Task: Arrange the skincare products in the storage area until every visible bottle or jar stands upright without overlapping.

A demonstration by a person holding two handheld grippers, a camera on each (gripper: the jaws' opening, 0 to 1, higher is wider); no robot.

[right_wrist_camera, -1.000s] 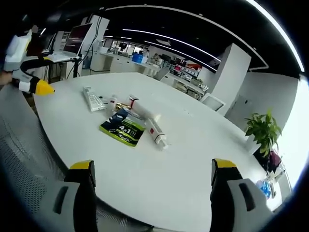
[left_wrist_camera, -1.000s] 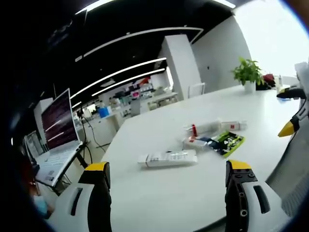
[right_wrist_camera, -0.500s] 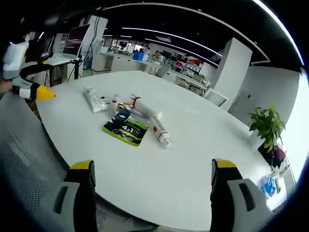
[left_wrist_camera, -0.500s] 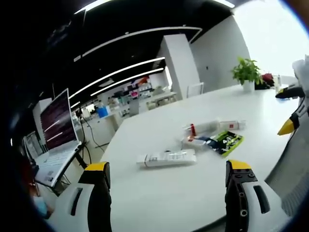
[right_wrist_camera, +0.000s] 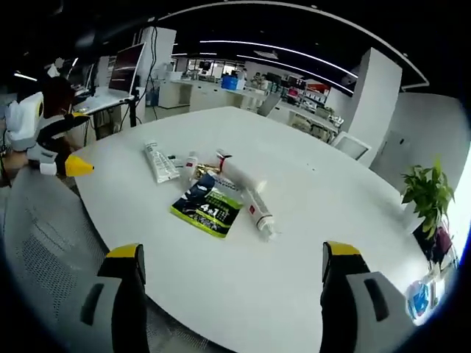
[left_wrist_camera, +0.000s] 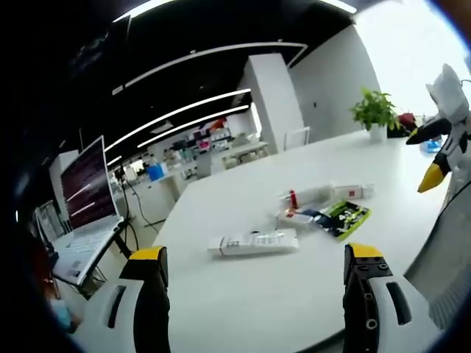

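Skincare tubes (right_wrist_camera: 250, 193) and a green sachet (right_wrist_camera: 208, 207) lie flat at frame centre on the white table (right_wrist_camera: 294, 279) — none upright. Since a second ago our right view has drawn nearer; nothing was touched. Left gripper (left_wrist_camera: 256, 278) and right gripper (right_wrist_camera: 227, 273) gape wide, empty. We have open tabletop all round — the near edge sits just ahead of the jaws.

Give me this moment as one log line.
left claw: open, empty | right claw: open, empty | white tube, green pouch, other tubes: lying flat on white table | nothing upright yet
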